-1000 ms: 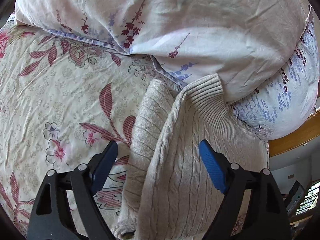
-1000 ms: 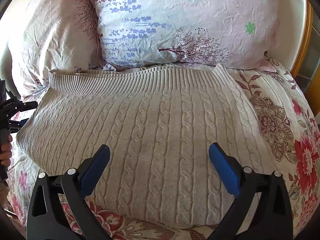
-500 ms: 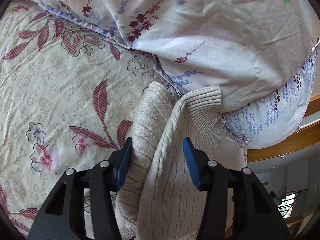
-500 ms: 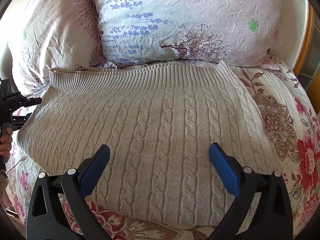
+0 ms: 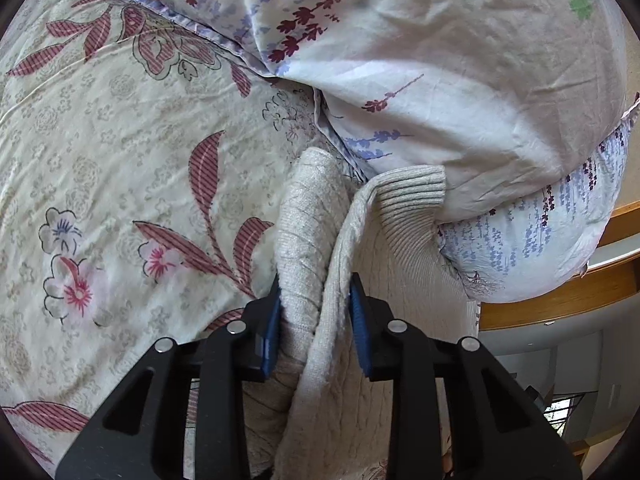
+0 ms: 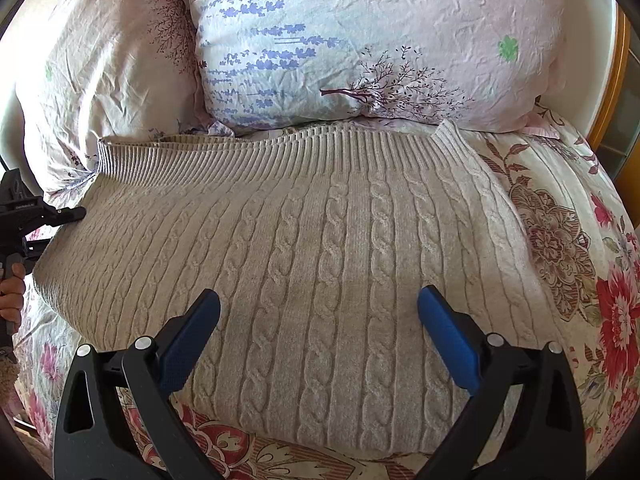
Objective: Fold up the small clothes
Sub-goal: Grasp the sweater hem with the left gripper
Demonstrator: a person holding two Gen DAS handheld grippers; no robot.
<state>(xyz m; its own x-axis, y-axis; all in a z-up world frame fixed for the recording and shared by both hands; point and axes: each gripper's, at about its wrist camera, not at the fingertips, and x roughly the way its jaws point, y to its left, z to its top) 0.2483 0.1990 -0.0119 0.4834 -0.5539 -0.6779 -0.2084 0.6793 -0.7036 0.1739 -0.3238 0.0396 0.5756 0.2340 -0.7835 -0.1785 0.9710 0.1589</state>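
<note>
Up close, left gripper (image 5: pixel 314 312) has just been closing, now clamped on the sweater (image 6: pixel 320 248) edge. Right gripper (image 6: pixel 318 328) gapes wide above it. Sweater lies flat on bedsheet (image 5: pixel 120 152), hem against pillows (image 6: pixel 360 40).

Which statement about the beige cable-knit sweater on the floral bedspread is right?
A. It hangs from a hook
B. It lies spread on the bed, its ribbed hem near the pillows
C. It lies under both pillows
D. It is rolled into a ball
B: the right wrist view shows the beige cable-knit sweater spread over the floral bedspread, its ribbed hem running just below the pillows.
</note>
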